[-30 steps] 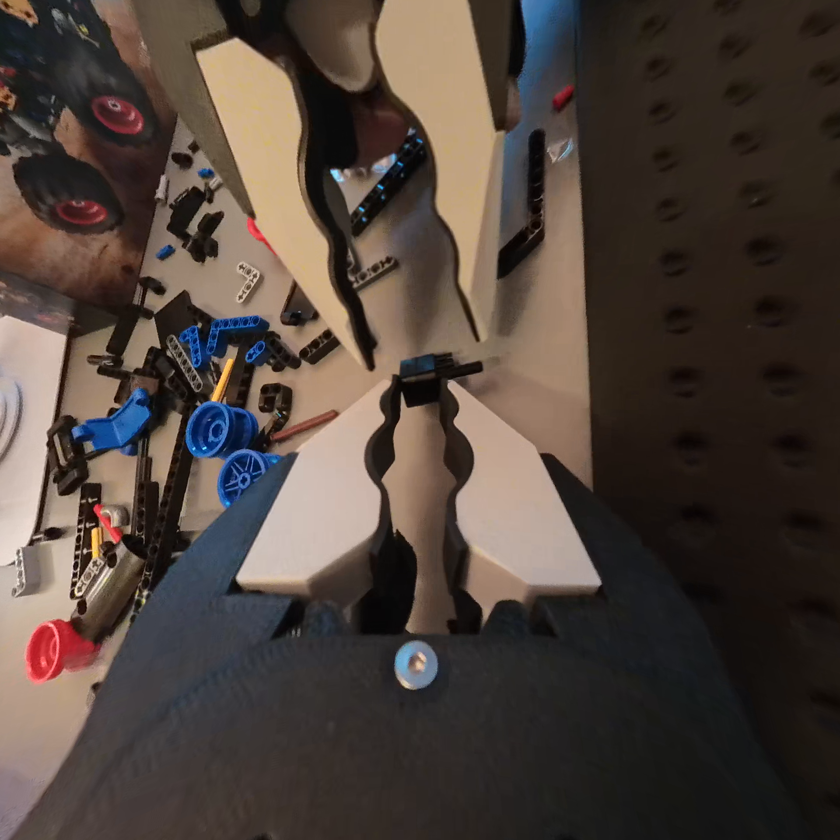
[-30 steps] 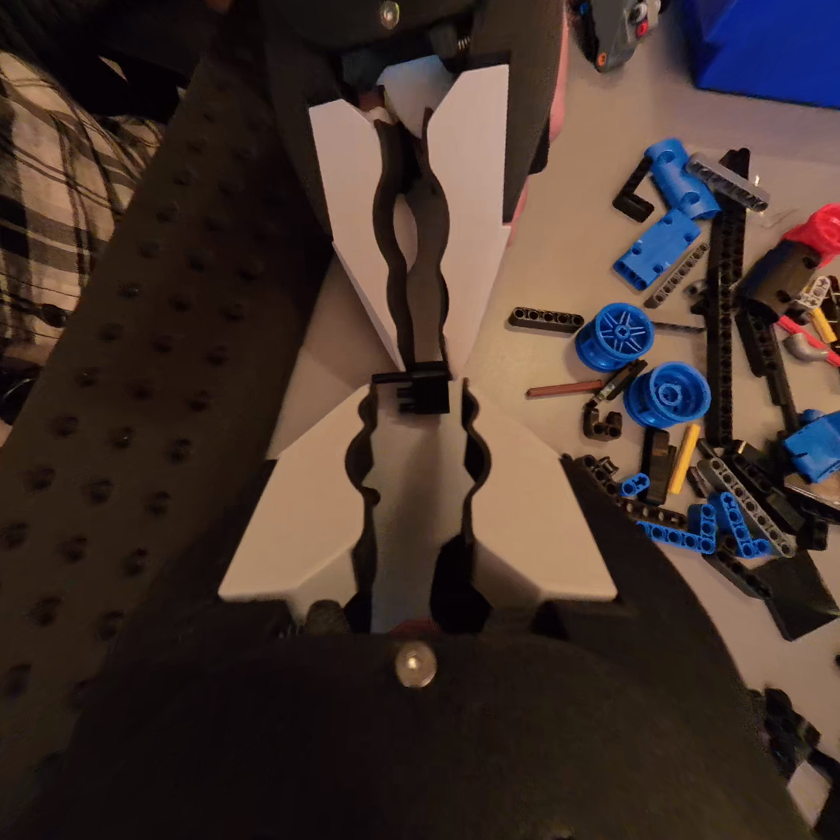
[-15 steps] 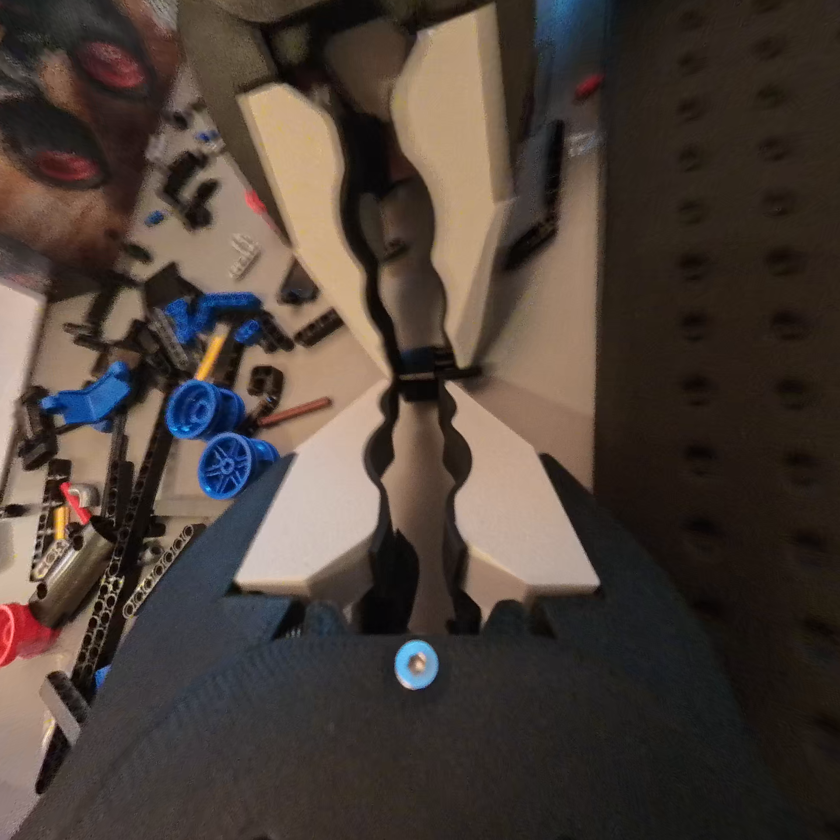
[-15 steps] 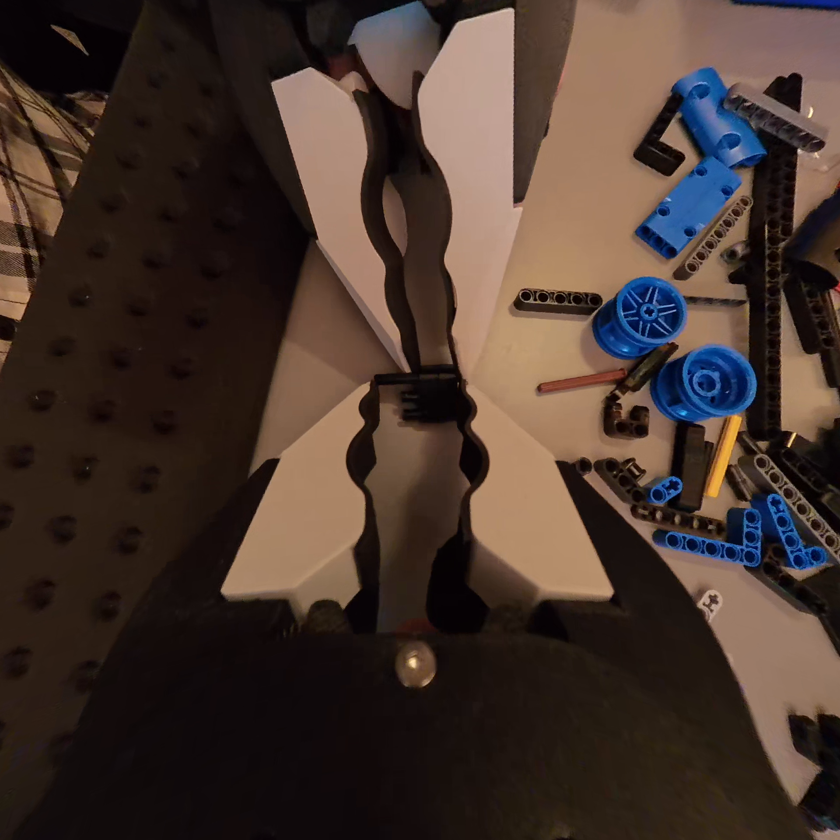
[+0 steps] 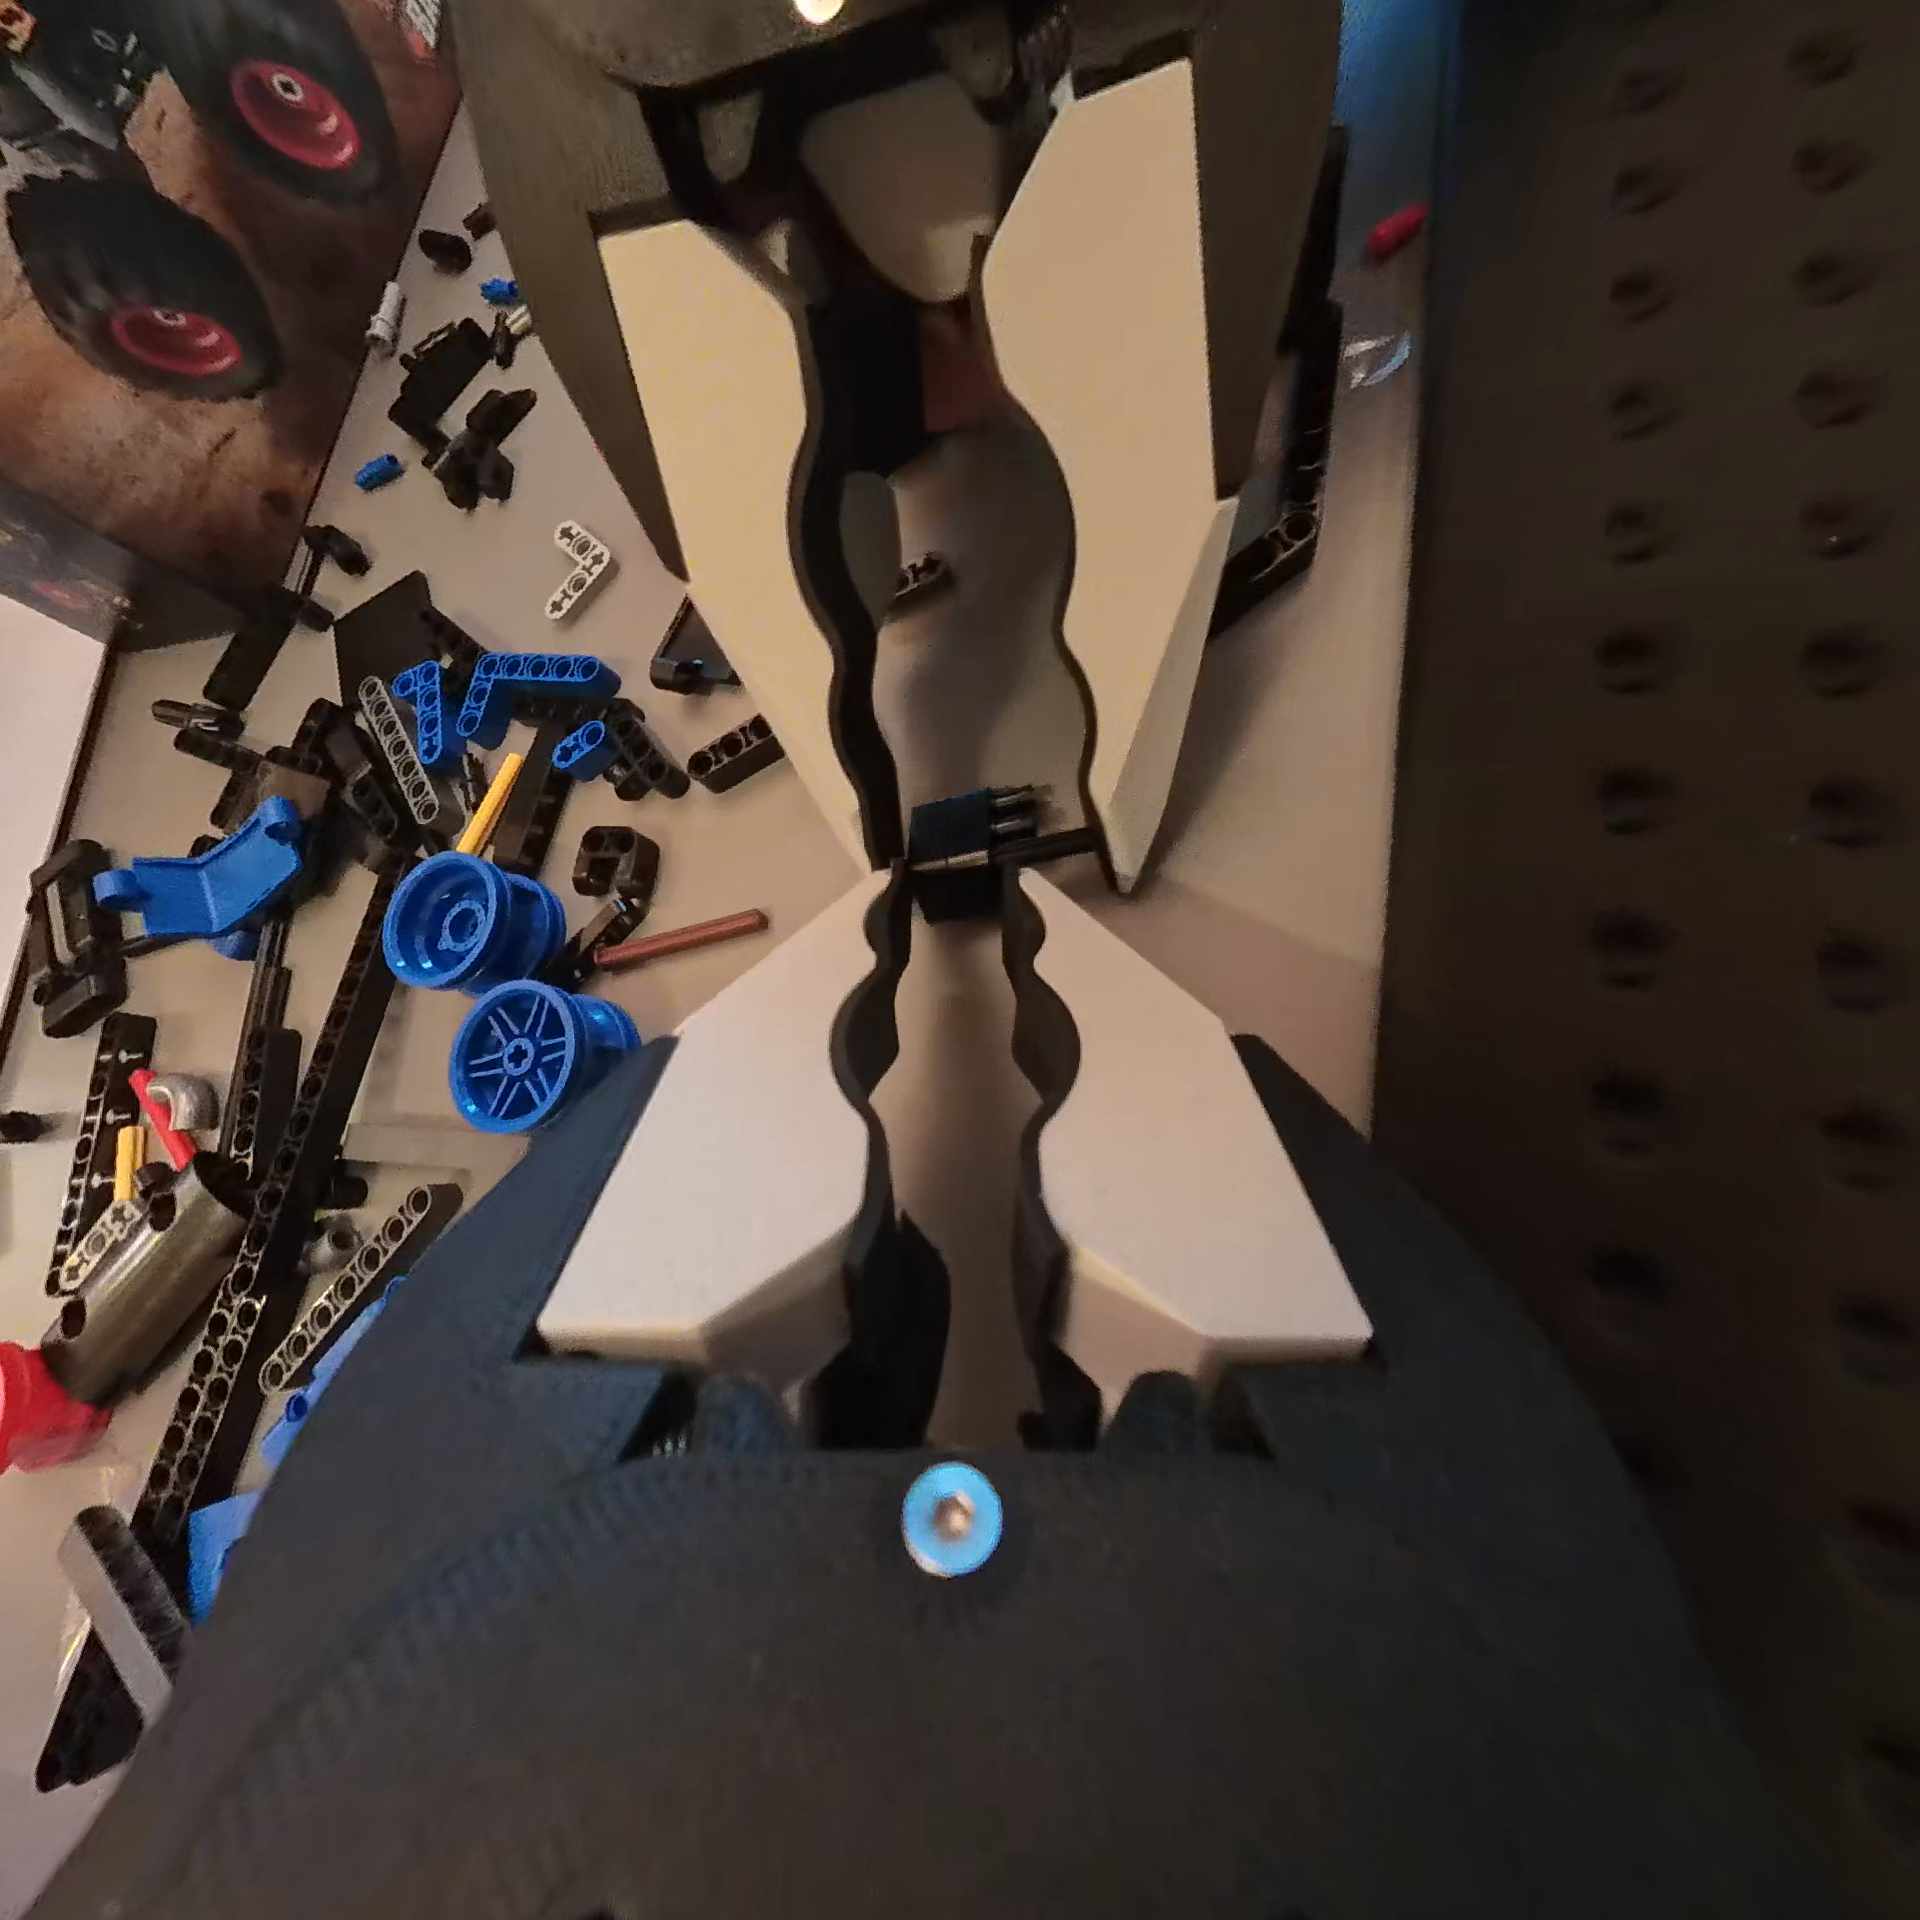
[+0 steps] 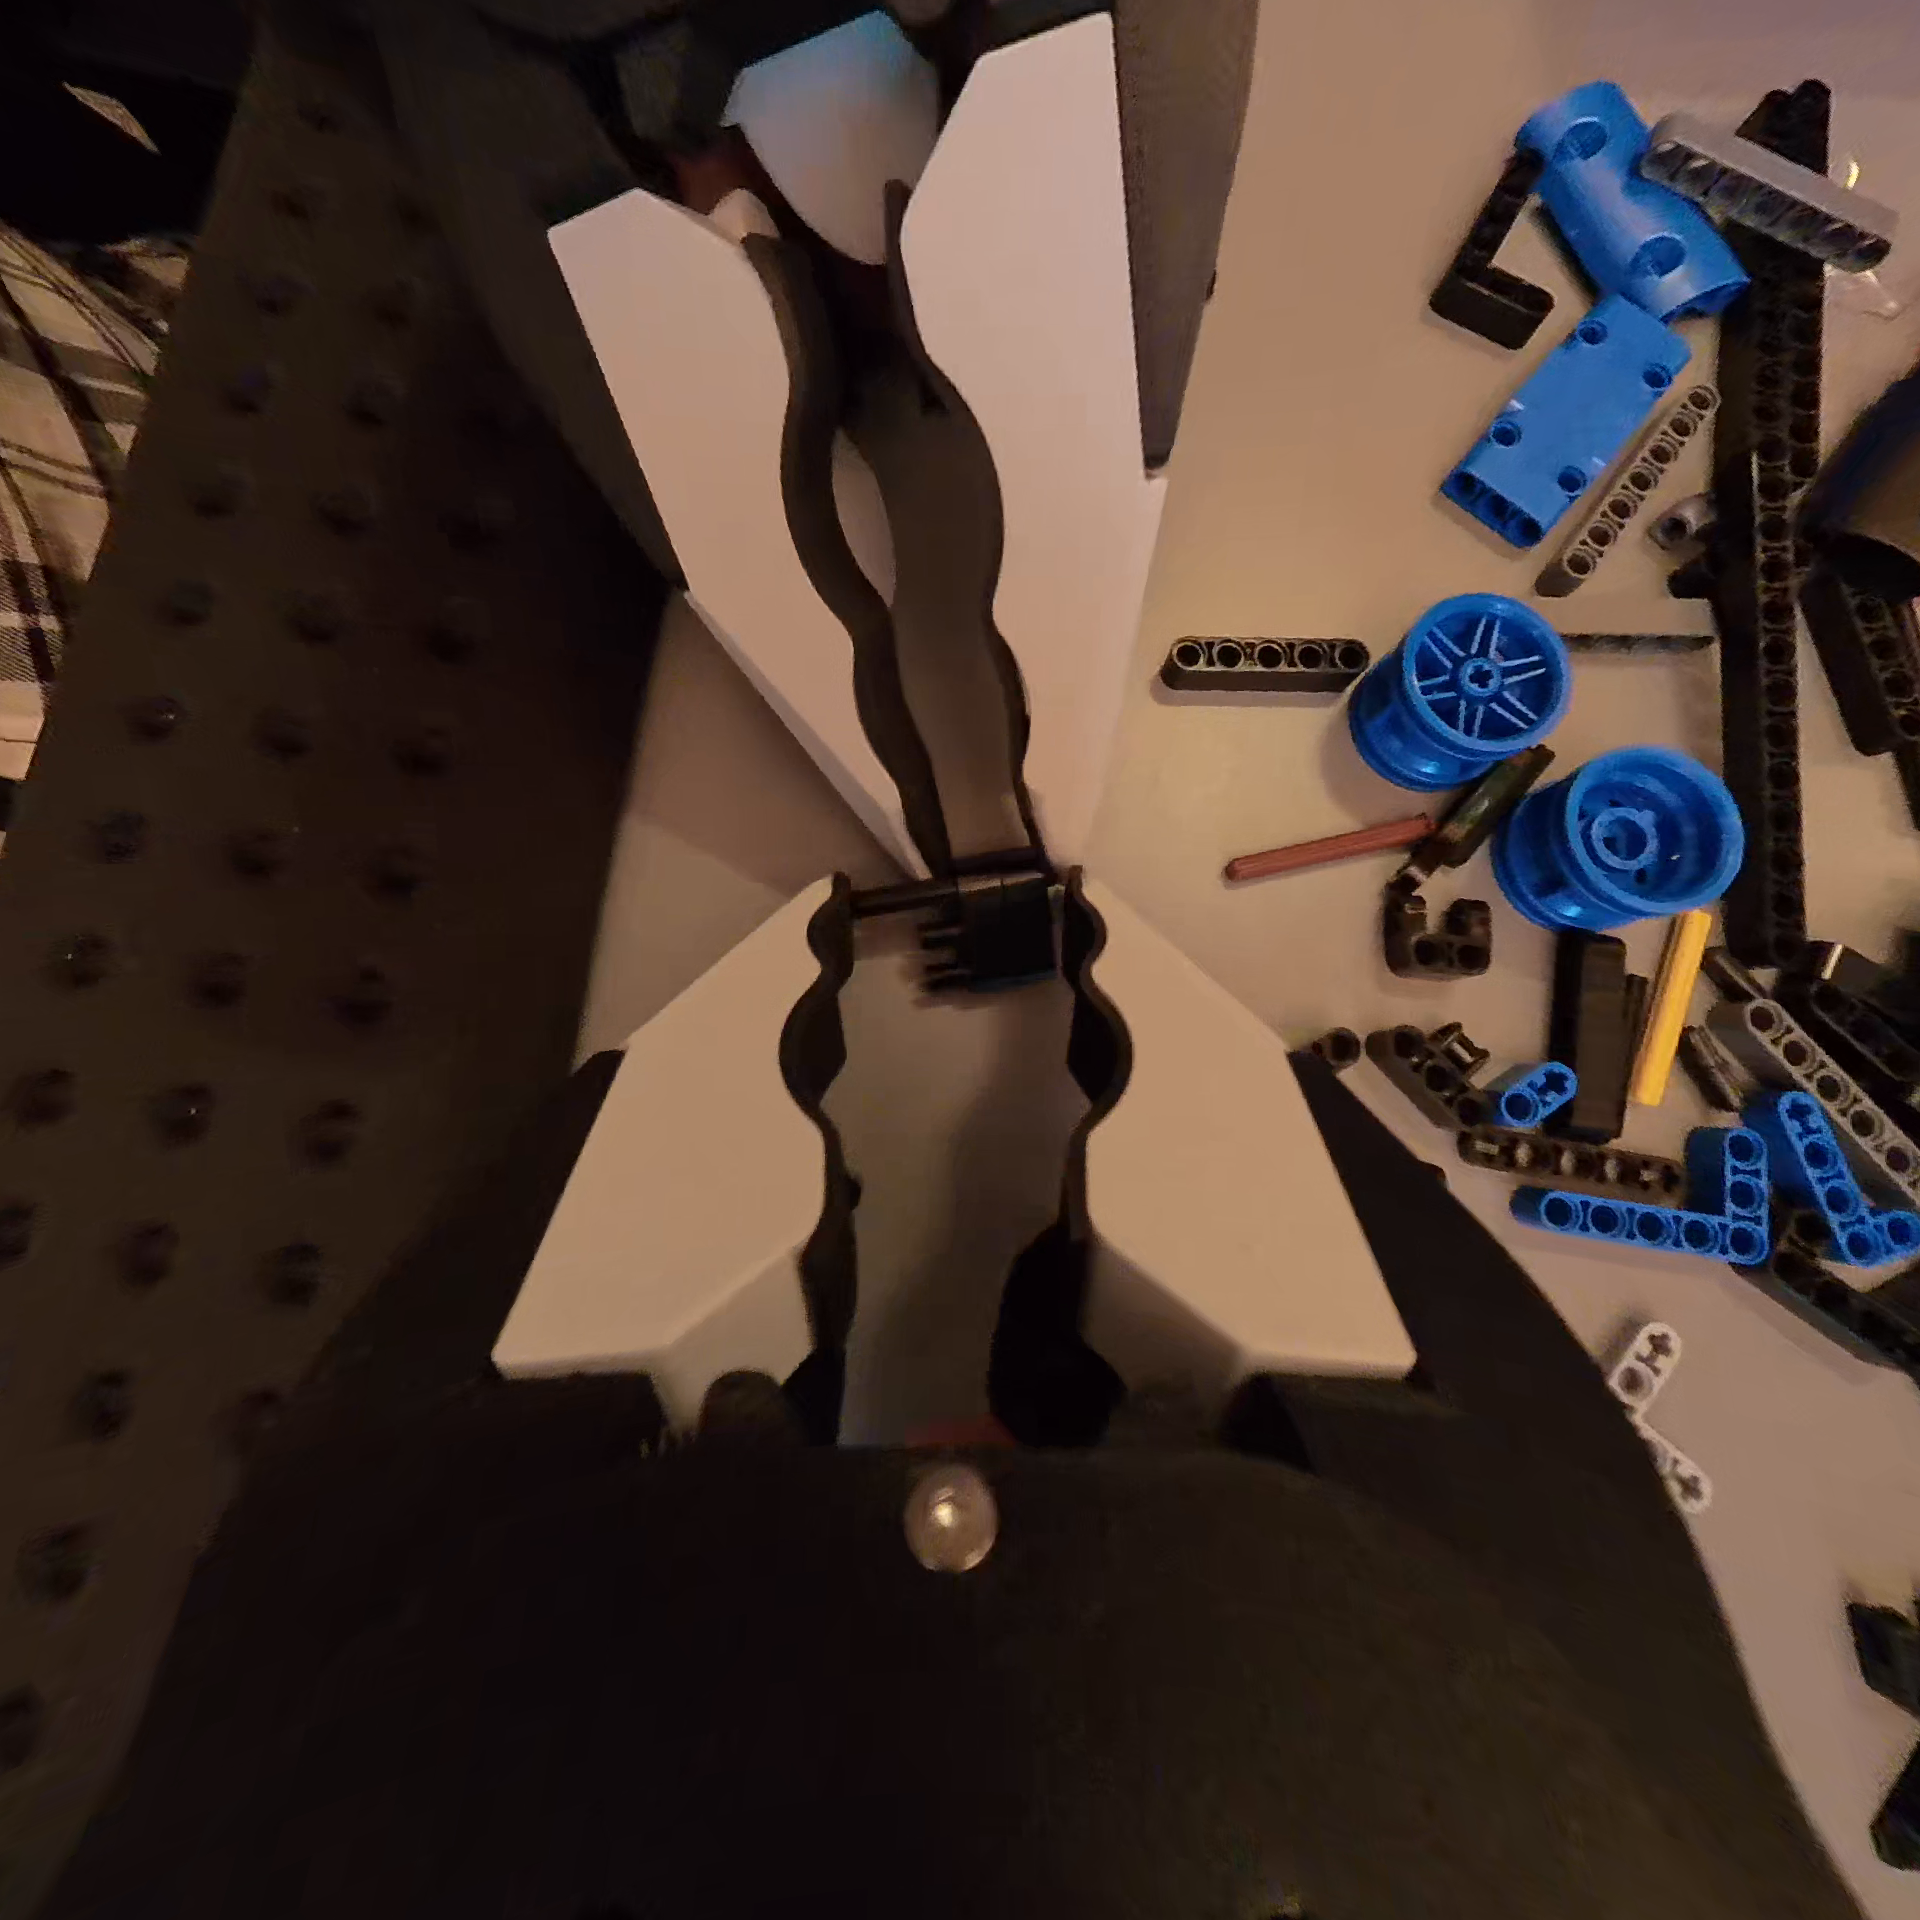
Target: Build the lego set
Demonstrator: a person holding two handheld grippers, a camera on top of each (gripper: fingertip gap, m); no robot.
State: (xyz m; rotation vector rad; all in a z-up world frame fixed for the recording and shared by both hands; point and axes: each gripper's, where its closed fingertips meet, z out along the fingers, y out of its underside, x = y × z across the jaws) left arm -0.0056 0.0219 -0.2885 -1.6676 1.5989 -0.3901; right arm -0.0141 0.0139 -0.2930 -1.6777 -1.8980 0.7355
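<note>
Between your two sets of fingertips, held clear above the pale grey tabletop (image 5: pixel 1226 1018), sits the small black Lego connector block with pins (image 5: pixel 961 857). Your left gripper (image 5: pixel 954 902) has its fingers narrowed onto the block's body, likely so it cannot twist. Your right gripper (image 6: pixel 954 914) meets it nose to nose, fingers set wider, bracketing the block and the thin black axle (image 6: pixel 899 900) sticking out sideways; whether they actually bear on it, I cannot tell. Off to one side, near but apart, lie two blue plastic wheel hubs (image 6: pixel 1460 686), a brown rod (image 6: pixel 1325 850) and scattered beams.
</note>
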